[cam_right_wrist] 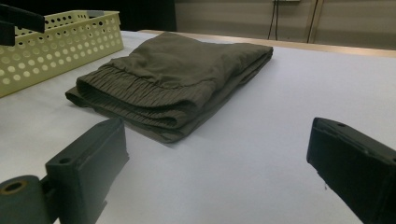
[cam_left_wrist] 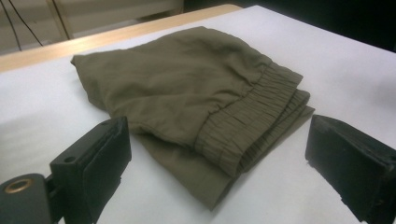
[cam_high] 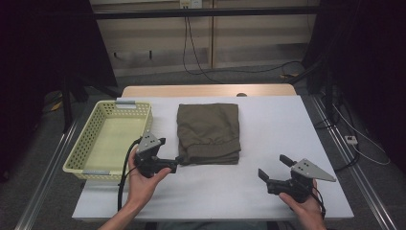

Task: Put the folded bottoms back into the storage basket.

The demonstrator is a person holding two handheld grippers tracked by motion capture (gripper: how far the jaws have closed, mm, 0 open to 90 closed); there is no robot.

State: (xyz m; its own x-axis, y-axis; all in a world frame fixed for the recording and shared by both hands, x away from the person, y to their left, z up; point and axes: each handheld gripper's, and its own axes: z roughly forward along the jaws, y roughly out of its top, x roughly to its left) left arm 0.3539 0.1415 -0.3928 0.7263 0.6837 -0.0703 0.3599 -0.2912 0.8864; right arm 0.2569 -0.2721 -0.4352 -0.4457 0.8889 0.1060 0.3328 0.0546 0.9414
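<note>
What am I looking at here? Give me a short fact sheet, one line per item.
Main item: folded olive garment, elastic waistband toward the person
Surface: white table
Container: yellow perforated basket, left of the garment, nothing visible inside
Left tongs: open, at the garment's near left corner, jaws either side of that corner in the left gripper view
Right tongs: open, over bare table, apart from the garment
Held: nothing yet

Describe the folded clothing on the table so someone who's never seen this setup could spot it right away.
On the white table, look at the middle, just right of the yellow perforated basket. There lies the folded olive-green garment, with a gathered elastic band along its near edge. It is the one soft, dark thing there; the left gripper is at its near-left corner.
</note>
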